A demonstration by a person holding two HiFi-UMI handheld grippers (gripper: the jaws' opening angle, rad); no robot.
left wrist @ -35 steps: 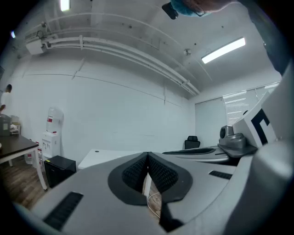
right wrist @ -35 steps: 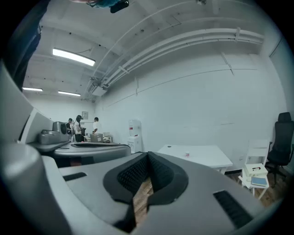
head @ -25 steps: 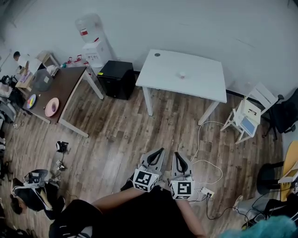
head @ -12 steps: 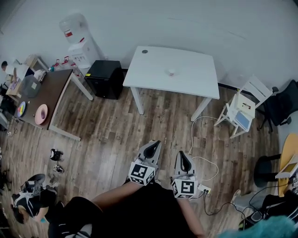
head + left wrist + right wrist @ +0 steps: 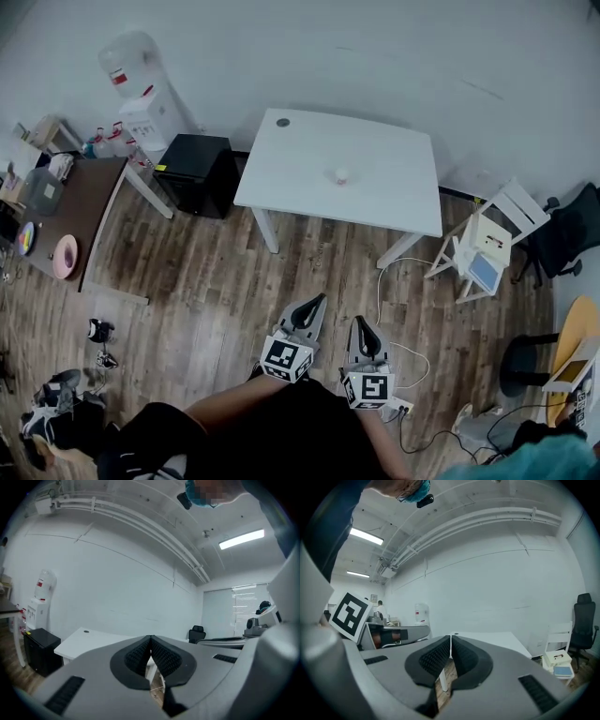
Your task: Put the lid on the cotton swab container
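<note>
Evidently not started: a small pale object, likely the cotton swab container, stands mid-top on the white table. A dark disc near the far-left corner may be the lid; it is too small to tell. Left gripper and right gripper are closed and empty, carried near the body for walking. The wood floor ahead is open; a cable trails to the right.

Holds the left gripper and right gripper side by side above the wooden floor, well apart from the white desk bearing a small pale container.
</note>
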